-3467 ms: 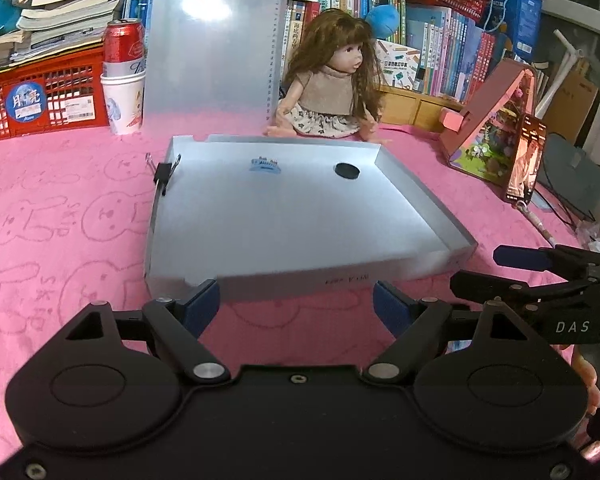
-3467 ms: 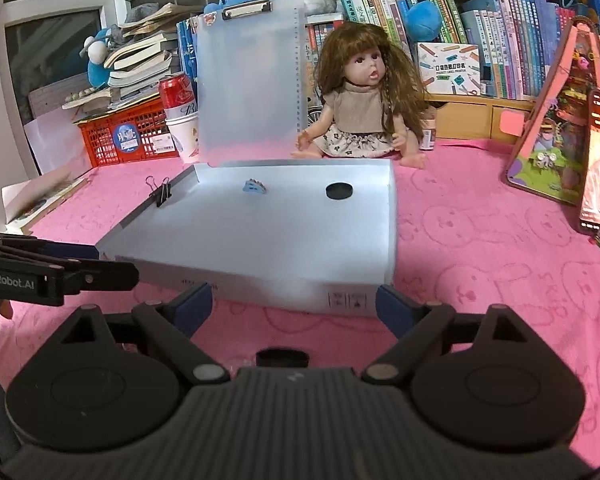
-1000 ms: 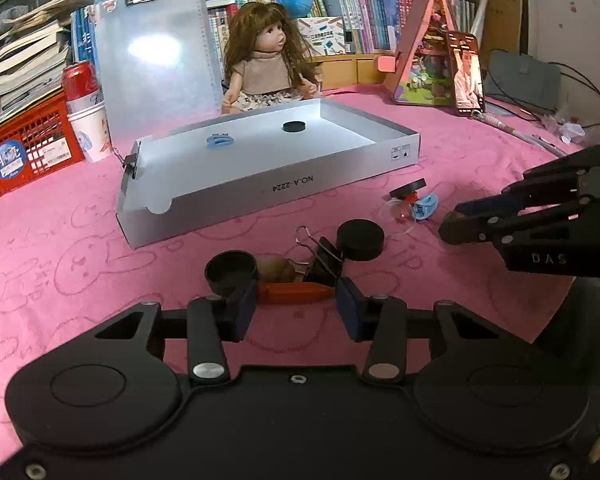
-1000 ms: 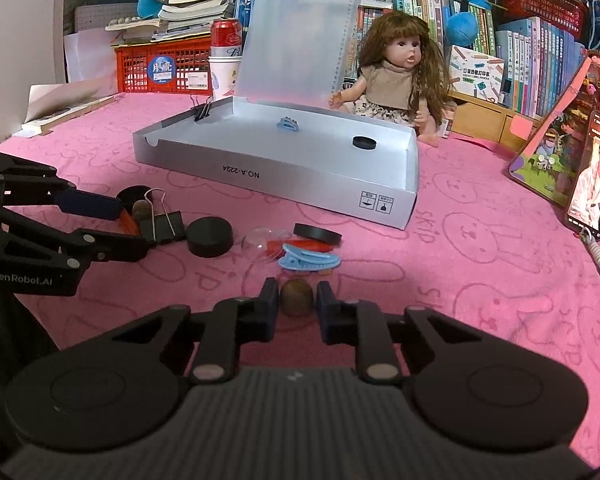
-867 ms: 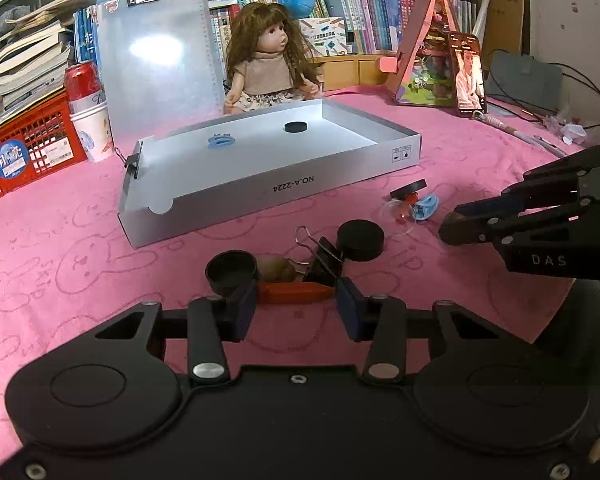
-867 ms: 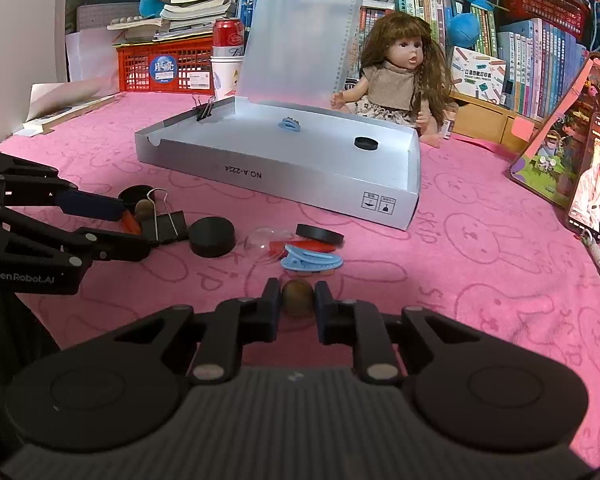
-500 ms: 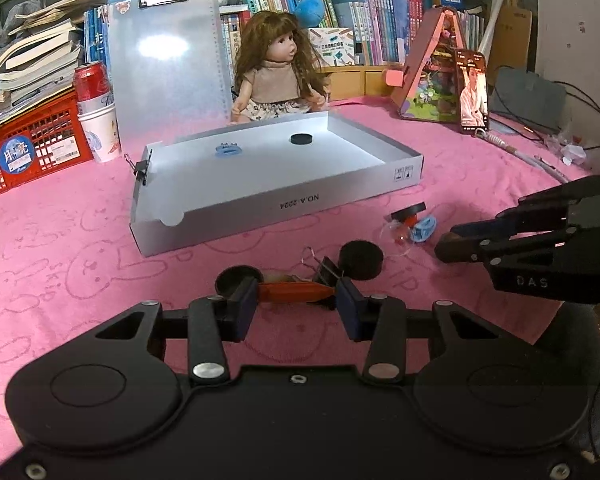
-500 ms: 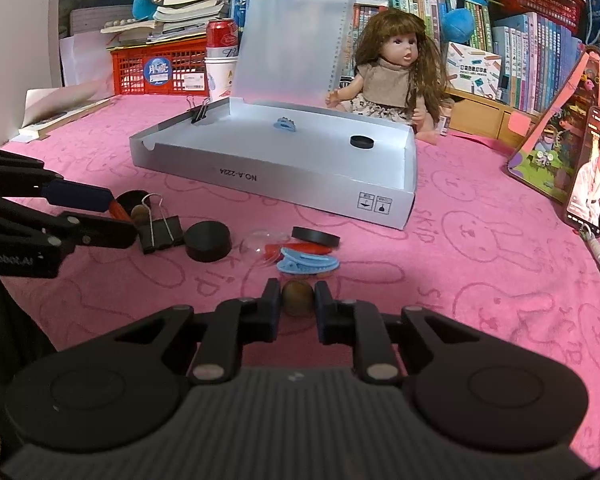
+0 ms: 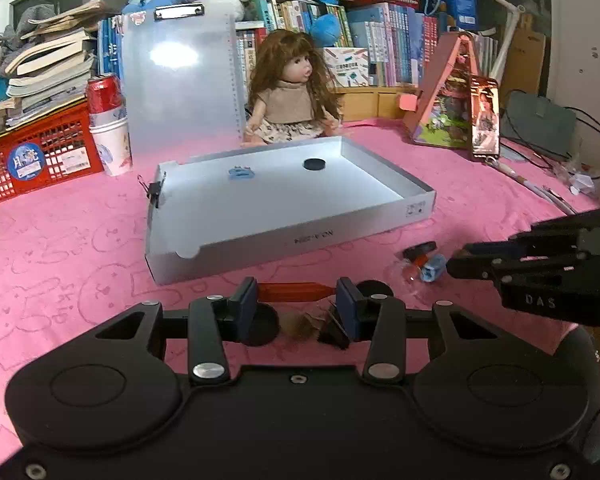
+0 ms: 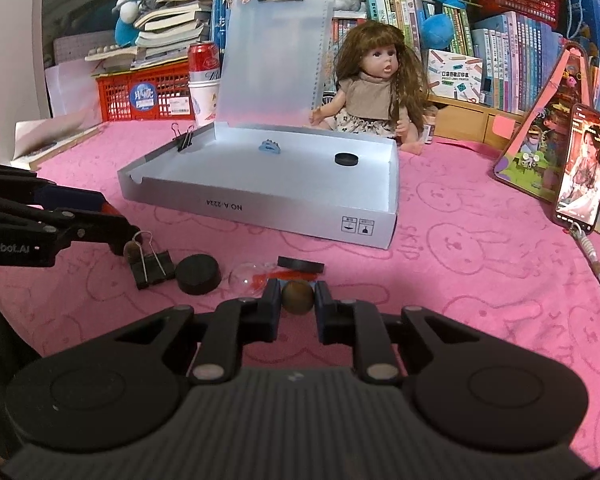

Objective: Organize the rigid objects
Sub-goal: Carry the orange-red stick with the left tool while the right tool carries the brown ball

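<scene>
Tongs on the left (image 9: 296,294) clamp an orange stick (image 9: 294,291) crosswise, seemingly clear of the pink bench (image 9: 60,248). Right tongs (image 10: 297,300) pinch a brown ball (image 10: 297,297). Beyond both sits the open grey box (image 10: 260,208); a binder clip (image 10: 150,266) and black puck (image 10: 199,274) lie between them.
</scene>
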A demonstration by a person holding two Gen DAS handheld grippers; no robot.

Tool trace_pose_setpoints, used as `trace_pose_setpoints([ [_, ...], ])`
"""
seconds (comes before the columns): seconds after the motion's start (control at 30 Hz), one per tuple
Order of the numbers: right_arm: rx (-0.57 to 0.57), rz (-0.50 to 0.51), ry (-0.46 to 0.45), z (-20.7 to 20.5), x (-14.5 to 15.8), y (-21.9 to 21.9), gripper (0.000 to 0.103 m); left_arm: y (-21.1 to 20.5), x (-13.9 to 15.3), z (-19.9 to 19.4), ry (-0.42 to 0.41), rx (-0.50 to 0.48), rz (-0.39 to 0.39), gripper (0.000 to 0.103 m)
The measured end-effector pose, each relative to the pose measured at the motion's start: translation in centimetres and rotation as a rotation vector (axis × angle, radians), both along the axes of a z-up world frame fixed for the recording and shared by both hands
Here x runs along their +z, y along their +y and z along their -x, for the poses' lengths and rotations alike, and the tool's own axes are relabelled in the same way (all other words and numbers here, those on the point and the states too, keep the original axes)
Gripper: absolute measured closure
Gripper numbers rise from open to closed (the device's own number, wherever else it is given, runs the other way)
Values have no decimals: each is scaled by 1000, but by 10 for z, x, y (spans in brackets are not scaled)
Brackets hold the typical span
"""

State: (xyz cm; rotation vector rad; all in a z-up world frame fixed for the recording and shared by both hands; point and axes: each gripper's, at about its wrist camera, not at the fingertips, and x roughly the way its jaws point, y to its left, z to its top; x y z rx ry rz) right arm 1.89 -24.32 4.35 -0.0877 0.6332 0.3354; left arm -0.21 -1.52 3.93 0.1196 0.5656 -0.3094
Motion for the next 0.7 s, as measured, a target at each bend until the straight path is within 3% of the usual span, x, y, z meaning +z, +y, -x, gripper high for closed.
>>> trace_pose_setpoints([
  [0.7, -53, -51, -51, -15, 10, 1, 81, 2, 4, -33, -9, 66, 40, 62],
])
